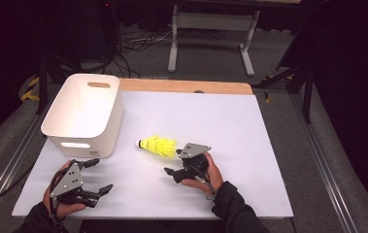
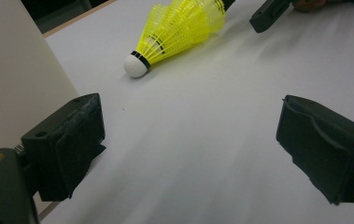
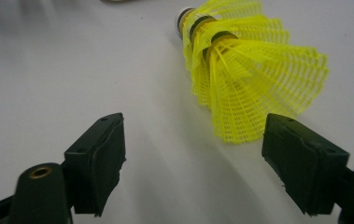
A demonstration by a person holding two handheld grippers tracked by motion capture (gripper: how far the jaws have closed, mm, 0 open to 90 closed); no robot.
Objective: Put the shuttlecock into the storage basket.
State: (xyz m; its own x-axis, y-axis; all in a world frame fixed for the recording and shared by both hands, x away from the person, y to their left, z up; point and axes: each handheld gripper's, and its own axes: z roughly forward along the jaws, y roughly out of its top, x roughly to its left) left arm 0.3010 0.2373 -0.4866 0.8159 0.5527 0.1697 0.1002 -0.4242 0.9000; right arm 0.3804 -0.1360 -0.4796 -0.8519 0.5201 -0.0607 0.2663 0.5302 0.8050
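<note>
A stack of nested yellow plastic shuttlecocks (image 1: 158,145) lies on its side on the white table top (image 1: 230,121), white cork tip pointing left toward the bin. My right gripper (image 1: 173,162) sits just behind its skirt, jaws open. In the right gripper view the shuttlecocks (image 3: 254,74) lie a little ahead and to the right of my right gripper (image 3: 193,158), with nothing between the pads. My left gripper (image 1: 103,174) rests open at the near left. In its own view the left gripper (image 2: 191,144) faces the shuttlecocks (image 2: 179,28) from a distance.
A white plastic bin (image 1: 82,114) with handle slots stands at the left of the table, its wall close beside my left gripper (image 2: 11,70). Bare wood shows along the table's far edge (image 1: 186,86). Floor cables and a metal frame lie beyond.
</note>
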